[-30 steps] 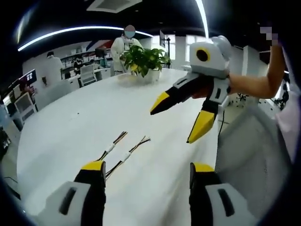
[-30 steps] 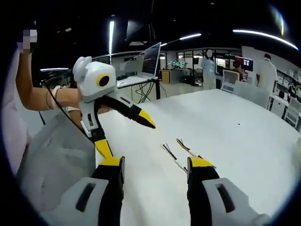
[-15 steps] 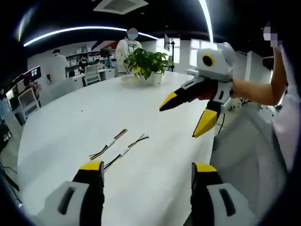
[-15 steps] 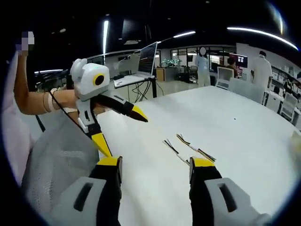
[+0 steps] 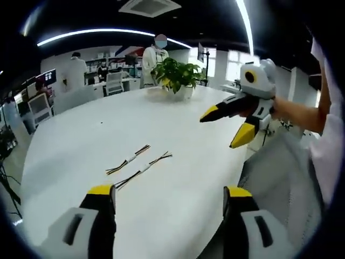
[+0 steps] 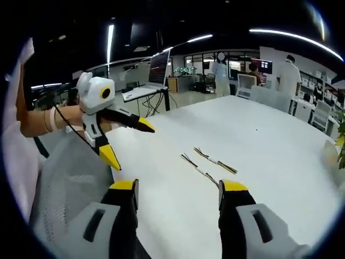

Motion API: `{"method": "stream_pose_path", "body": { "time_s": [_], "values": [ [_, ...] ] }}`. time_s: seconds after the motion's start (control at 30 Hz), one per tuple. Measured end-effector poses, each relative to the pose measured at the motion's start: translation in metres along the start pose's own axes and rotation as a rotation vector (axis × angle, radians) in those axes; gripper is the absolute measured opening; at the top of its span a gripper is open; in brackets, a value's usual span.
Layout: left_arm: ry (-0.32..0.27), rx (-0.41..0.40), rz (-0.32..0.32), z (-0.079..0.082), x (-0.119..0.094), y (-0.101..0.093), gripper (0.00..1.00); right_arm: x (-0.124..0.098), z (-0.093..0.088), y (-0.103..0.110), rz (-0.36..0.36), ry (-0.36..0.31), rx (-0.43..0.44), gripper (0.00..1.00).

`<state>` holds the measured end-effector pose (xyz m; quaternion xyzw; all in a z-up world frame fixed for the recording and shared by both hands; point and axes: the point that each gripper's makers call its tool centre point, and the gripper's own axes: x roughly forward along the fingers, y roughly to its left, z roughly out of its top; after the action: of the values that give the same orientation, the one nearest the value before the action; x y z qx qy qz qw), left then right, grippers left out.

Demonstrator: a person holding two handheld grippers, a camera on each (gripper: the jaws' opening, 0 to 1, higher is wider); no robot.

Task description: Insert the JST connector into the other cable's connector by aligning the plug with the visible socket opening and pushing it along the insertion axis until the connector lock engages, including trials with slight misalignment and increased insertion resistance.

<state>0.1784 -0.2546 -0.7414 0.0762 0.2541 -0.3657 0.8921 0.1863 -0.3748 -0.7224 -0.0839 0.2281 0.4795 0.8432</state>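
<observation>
Stage: judged pre-grasp; neither cable picked up, no mating begun.
Left tool [image 5: 168, 193]: my jaws stand apart, nothing between them, held above the near edge of the table [image 5: 81, 129].
Right tool [image 6: 177, 188]: jaws apart and empty too; from the left gripper view it hangs in the air over the table's right edge [image 5: 229, 127], jaws spread.
Cables: two short JST cables lie side by side, roughly parallel, near each other but not touching, flat on the white table. Far cable [image 5: 128, 159], near cable [image 5: 143, 170]; each carries a pale connector about mid-length with coloured wires fanning at the ends.
Key relation: in the left gripper view the cables lie ahead and left of centre, closer to my left jaw; long axes run diagonally, low-left to upper-right. In the right gripper view the pair [image 6: 207, 162] sits ahead, just above my right jaw tip.
Nearer hand: cannot tell for sure; both tools are well apart from the cables.
Next move (judgement): each tool should descend across one cable's axis beside its connector.
Unclear: which connector is plug and which socket, too small.
Background: potted plant [image 5: 177, 75] at the far end.
</observation>
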Motion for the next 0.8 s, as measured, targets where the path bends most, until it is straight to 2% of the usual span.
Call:
{"method": "stream_pose_path", "body": {
  "time_s": [0.23,0.33,0.4,0.57,0.67,0.8],
  "values": [
    [-0.007,-0.045,0.039,-0.002,-0.014,-0.001,0.81,-0.011,-0.011,0.005,-0.023,0.032,0.023,0.64],
    [-0.007,-0.082,0.032,-0.004,-0.019,-0.004,0.86,-0.014,-0.014,0.006,-0.041,0.043,0.021,0.73],
    [-0.003,-0.082,0.038,-0.005,-0.021,-0.004,0.9,-0.015,-0.015,0.006,-0.045,0.045,0.03,0.76],
    [0.0,-0.069,0.054,-0.004,-0.027,-0.004,0.94,-0.018,-0.018,0.007,-0.052,0.05,0.046,0.79],
    [0.001,-0.072,0.057,-0.003,-0.03,-0.005,0.99,-0.019,-0.019,0.009,-0.054,0.053,0.054,0.86],
    [0.005,-0.073,0.061,-0.004,-0.032,-0.005,0.99,-0.02,-0.018,0.008,-0.077,0.048,0.063,0.97]
  ]
}}
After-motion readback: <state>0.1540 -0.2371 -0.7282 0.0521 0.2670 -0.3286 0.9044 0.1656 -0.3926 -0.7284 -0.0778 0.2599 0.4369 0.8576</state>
